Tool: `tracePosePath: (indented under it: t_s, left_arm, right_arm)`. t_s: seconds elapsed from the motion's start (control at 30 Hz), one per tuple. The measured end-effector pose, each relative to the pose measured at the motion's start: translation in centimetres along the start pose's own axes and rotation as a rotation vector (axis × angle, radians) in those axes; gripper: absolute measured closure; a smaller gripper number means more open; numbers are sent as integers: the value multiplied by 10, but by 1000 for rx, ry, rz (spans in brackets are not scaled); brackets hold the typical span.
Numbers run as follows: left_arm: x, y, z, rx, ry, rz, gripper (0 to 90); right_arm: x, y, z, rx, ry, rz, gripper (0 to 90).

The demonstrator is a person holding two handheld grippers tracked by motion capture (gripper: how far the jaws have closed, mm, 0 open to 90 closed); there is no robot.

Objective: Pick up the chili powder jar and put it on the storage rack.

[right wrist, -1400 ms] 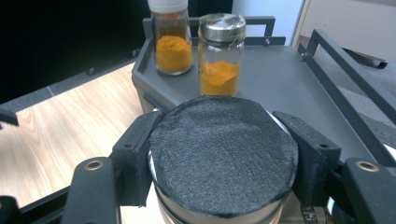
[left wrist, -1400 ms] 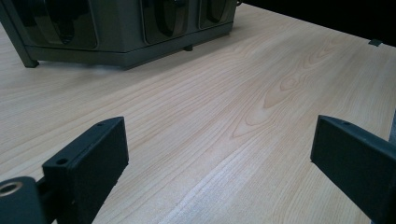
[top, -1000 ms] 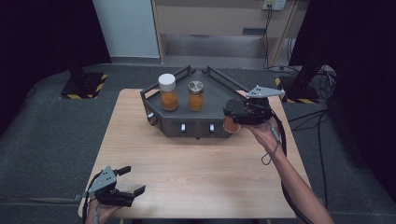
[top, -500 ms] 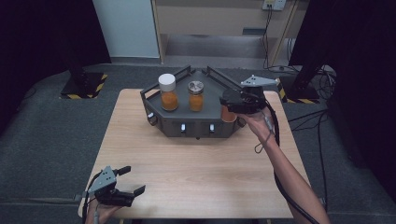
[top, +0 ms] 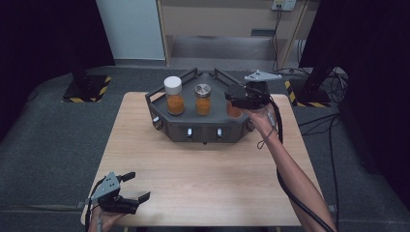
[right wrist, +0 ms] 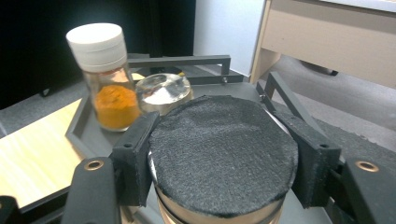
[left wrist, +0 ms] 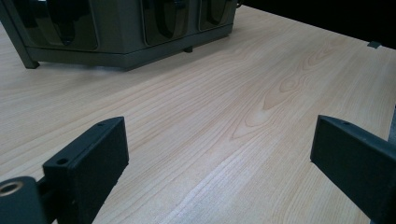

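Down at the table's near left corner, the left gripper rests with jaws wide apart, nothing between them. On the dark tray stand two spice jars; rightmost, the right gripper clamps a black-topped jar over the tray.

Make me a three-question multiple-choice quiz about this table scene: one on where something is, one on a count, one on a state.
1. Where does the white-capped jar stand?
A. on the bare table
B. in the dark tray
C. on the floor

2. How many jars of orange powder are at the tray?
A. one
B. three
C. five

3. What is the right gripper doing?
A. clamping the black-topped jar
B. lying open on the table
C. holding a cloth

Answers: 1 B, it stands inside the tray's rail. 2 B, white-capped, metal-lidded jar, and the gripped one. 3 A, both jaws press its lid's sides.
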State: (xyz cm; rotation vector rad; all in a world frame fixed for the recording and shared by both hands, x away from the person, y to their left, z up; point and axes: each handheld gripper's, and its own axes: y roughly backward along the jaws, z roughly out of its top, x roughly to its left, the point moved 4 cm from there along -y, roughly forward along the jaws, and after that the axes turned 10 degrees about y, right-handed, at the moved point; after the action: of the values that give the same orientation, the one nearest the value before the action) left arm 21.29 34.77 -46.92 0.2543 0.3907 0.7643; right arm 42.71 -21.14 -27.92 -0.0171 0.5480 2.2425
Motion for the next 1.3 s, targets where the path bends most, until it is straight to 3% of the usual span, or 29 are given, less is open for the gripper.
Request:
tracePosePath:
  t_s: [0.4,0.83,1.3]
  left_arm:
    - [0,0,0,0,1,1,34]
    - [0,0,0,-3,4,0,34]
    - [1,0,-1,-4,4,0,34]
  right_arm:
    - [-6,-18,0,5,-21,-47,347]
    - [-10,-40,-15,17,-47,-92,347]
    - [-13,-51,-25,24,-63,-94,347]
